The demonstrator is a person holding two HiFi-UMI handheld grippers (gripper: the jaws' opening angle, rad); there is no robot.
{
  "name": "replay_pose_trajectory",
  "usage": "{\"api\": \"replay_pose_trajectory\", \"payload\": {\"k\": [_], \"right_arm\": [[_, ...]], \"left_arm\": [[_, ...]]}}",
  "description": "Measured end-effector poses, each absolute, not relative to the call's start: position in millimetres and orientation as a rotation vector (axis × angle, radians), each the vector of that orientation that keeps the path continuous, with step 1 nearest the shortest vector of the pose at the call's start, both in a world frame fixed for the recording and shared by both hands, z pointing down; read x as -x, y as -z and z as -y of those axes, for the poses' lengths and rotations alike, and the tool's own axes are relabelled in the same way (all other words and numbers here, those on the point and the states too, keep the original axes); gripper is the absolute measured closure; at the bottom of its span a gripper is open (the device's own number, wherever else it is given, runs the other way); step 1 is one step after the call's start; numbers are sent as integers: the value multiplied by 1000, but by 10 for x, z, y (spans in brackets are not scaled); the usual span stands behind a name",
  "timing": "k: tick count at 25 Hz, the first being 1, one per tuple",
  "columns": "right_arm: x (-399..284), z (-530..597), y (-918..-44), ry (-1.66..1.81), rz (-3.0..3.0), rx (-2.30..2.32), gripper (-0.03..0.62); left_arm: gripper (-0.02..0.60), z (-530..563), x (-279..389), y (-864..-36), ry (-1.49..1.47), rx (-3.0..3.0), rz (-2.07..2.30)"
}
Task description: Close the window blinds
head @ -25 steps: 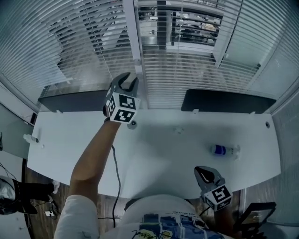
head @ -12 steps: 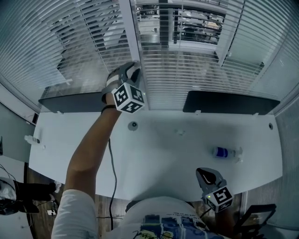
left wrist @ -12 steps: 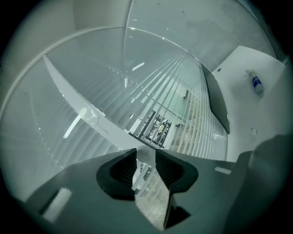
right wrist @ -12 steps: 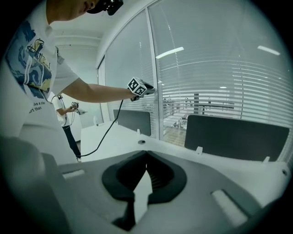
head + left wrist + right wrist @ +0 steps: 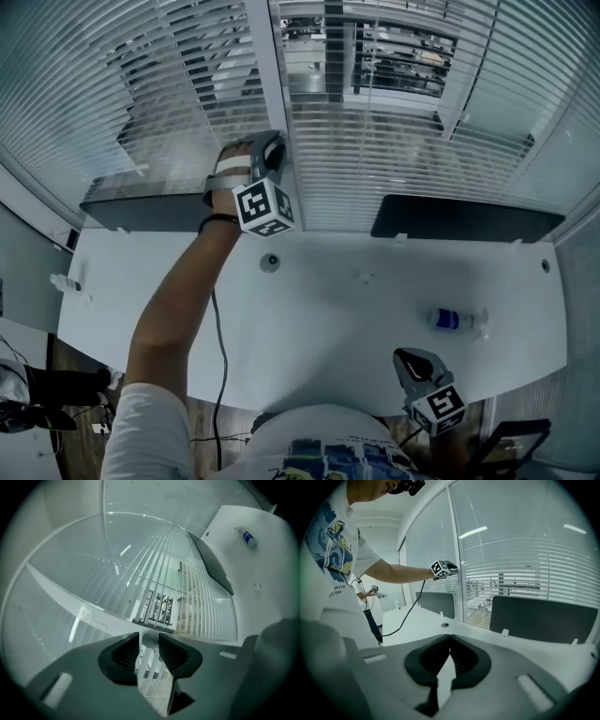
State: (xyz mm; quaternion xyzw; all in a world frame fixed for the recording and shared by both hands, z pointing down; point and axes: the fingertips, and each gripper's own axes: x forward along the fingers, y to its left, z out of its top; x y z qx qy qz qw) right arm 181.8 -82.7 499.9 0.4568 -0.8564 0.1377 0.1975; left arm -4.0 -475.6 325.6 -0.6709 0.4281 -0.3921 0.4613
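Observation:
White slatted blinds [image 5: 394,150] cover the window behind the desk; through a part-open patch at the top middle I see outside. My left gripper [image 5: 273,144] is raised beside the white window post [image 5: 265,66]. In the left gripper view its jaws [image 5: 150,646] are closed round a thin pale blind wand [image 5: 150,638] that fills the gap between the pads. My right gripper [image 5: 410,358] rests low at the desk's near edge; its jaws [image 5: 449,641] meet at the tips with nothing in them.
A white desk [image 5: 328,319] runs below the window, with dark partition panels [image 5: 464,220] along its back edge. A small bottle [image 5: 453,320] lies on it at the right and a round grommet [image 5: 270,262] sits under my left hand. A cable [image 5: 217,356] hangs along my left arm.
My left gripper has moved up towards the window post and rolled, so its marker cube shows different faces. The right gripper has stayed put.

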Motion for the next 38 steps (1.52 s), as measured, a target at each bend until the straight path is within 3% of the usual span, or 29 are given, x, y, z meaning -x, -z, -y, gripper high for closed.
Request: {"api": "replay_pose_trajectory", "payload": {"k": [5,7,12,22,38], "right_arm": [[-1772,868,-5004,-393,2397,-1265,591],[-1767,842,-4980,-393,2393,-1267,591],[-1751,842,-5026,-403,2390,-1263,591],[-1829,929,-5091,-406,2379,-1290,591],[-1823,952,-5096,-411,2382,-1286,591]], "left_arm": [[476,4789,14,-3364,1009,1640,-997],[429,4765,3,-3379,1013,1655,-993],[426,4829,9,-3437,1039,1617,-981],[460,4953,20,-3464,1020,1624,-1022],[456,4967,144,-3365,492,2332,-1608]]}}
